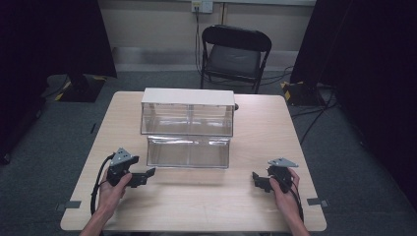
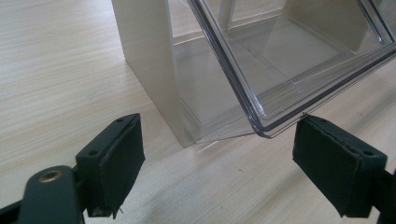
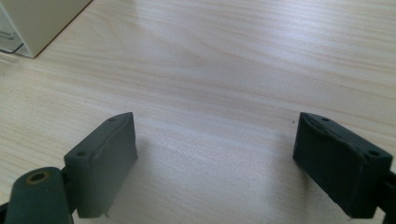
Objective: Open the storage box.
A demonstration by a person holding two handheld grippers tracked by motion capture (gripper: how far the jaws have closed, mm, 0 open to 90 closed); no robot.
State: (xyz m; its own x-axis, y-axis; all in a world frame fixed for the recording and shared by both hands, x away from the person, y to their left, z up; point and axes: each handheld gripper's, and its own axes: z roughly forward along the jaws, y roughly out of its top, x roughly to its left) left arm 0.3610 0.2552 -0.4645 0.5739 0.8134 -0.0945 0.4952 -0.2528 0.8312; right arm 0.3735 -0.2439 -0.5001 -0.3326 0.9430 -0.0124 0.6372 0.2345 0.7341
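The clear plastic pulled-out drawer (image 1: 189,152) of the white two-tier cabinet (image 1: 187,112) runs lengthwise along the wooden table's (image 1: 206,196) near edge, opening toward the person; left gripper (image 1: 147,174) and right gripper (image 1: 255,178) both gape, holding nothing.

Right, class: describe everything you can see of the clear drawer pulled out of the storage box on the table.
The clear plastic drawer is a see-through rectangular bin with rounded corners and looks empty. It is the lower one, pulled out toward the person from the beige-walled storage box, beneath two shut upper drawers. In the left gripper view its front corner tilts over the wooden table. Neither gripper touches it.
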